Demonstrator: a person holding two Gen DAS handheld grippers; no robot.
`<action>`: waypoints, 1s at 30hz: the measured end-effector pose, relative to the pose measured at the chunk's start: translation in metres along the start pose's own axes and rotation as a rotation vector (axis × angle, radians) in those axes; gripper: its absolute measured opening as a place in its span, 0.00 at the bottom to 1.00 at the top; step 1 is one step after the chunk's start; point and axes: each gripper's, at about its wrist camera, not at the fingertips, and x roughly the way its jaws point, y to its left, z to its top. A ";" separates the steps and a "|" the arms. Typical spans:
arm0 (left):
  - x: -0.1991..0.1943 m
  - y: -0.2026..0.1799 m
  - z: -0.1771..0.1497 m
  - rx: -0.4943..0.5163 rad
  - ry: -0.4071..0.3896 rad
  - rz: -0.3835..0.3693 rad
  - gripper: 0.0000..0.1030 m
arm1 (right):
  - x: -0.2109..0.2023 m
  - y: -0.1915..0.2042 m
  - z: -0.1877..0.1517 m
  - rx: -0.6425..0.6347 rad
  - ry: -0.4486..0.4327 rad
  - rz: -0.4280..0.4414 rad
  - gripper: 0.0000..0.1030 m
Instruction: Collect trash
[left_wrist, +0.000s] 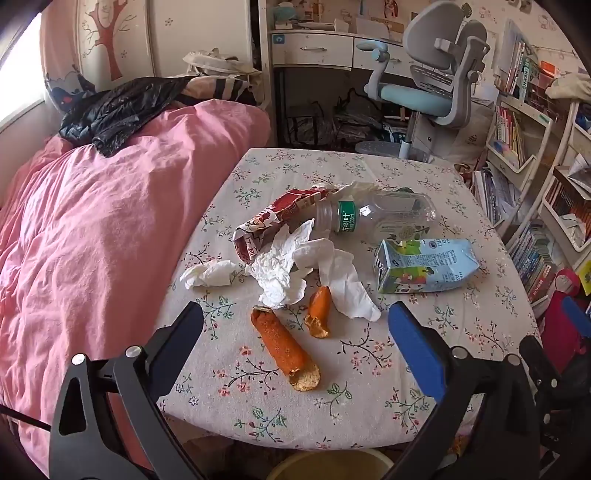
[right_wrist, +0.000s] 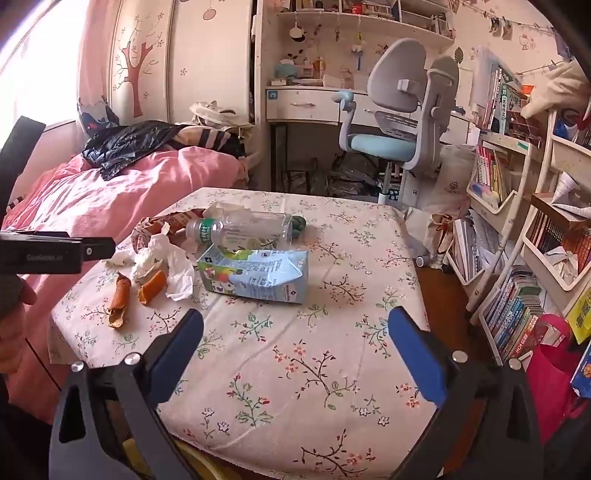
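Trash lies on a floral-cloth table (left_wrist: 369, 406) (right_wrist: 295, 387): two orange peels (left_wrist: 282, 347) (right_wrist: 120, 299), crumpled white tissues (left_wrist: 291, 266) (right_wrist: 166, 262), a red snack wrapper (left_wrist: 273, 218) (right_wrist: 177, 218), a clear plastic bottle (left_wrist: 373, 214) (right_wrist: 243, 229) lying on its side and a crushed blue drink carton (left_wrist: 424, 266) (right_wrist: 258, 275). My left gripper (left_wrist: 295, 350) hovers open over the near peels, holding nothing. My right gripper (right_wrist: 295, 354) stands open over bare cloth, short of the carton. The left tool's body (right_wrist: 55, 253) shows at the right wrist view's left edge.
A yellow bin rim (left_wrist: 328, 463) shows below the table's near edge. A pink-covered bed (left_wrist: 92, 240) with a black bag (left_wrist: 118, 107) flanks the left. Behind stand a desk and grey chair (left_wrist: 436, 85); bookshelves (left_wrist: 535, 192) and a red bag (right_wrist: 550, 354) crowd the right.
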 end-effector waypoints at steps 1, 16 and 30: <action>0.000 0.001 0.001 -0.002 -0.006 0.006 0.94 | 0.000 0.001 0.000 -0.011 -0.003 -0.005 0.93; -0.009 0.020 -0.018 -0.109 -0.037 -0.007 0.94 | -0.003 0.001 0.001 -0.007 -0.018 -0.020 0.93; 0.004 0.031 -0.016 -0.044 0.002 0.002 0.94 | 0.005 -0.009 -0.002 0.006 0.005 -0.044 0.93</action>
